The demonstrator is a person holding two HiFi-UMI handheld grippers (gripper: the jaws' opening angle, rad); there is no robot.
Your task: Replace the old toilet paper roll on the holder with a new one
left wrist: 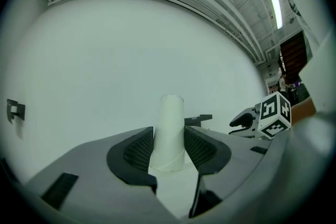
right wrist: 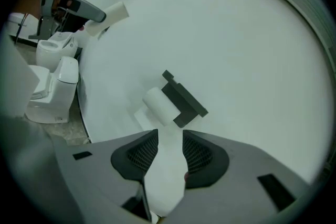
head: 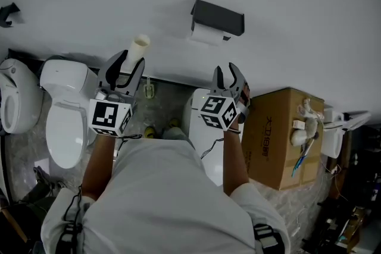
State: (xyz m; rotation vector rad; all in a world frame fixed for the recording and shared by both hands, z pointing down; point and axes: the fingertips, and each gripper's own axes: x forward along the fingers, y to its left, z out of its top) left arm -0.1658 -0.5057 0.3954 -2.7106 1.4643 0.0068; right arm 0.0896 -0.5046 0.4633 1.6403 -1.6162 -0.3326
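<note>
Your left gripper (head: 131, 62) is clamped on the bare cardboard tube (head: 140, 46), and a full roll (head: 205, 34) already sits on the wall holder (head: 218, 16); hold that squeeze steady as you carry the tube away, and steer the half-open, empty right gripper (head: 226, 71) clear of the roll

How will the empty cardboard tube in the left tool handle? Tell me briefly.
The cardboard tube is bare and hollow, so probably very light and easy to crush; the left tool pinches only one end. Round and smooth-sided, it would likely roll if laid down, and tip easily if stood upright.
</note>
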